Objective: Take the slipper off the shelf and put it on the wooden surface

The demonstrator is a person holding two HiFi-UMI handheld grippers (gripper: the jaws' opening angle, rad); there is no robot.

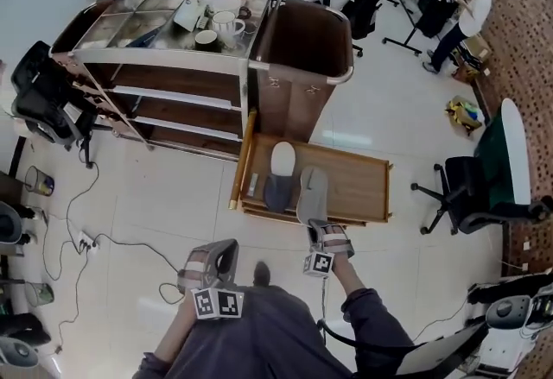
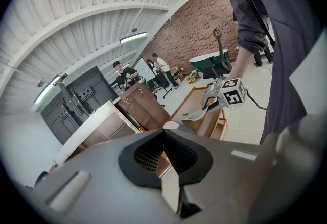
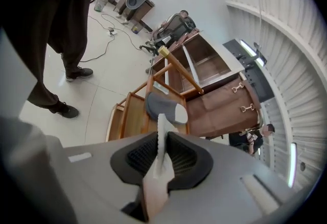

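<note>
My right gripper is clamped on the edge of 1 grey slipper, whose toe reaches over the near edge of the wooden surface. A 2nd slipper lies on that surface, close on its left. Behind stand the shelf, with cups on top, and a brown bin. My left gripper hangs over the floor, jaws together on nothing.

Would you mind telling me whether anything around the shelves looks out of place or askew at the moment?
Yes, one thing: a long wooden stick leans diagonally across the open front of the shelf unit, slanting from its upper left corner down towards the floor. Nothing looks spilled or broken.
</note>
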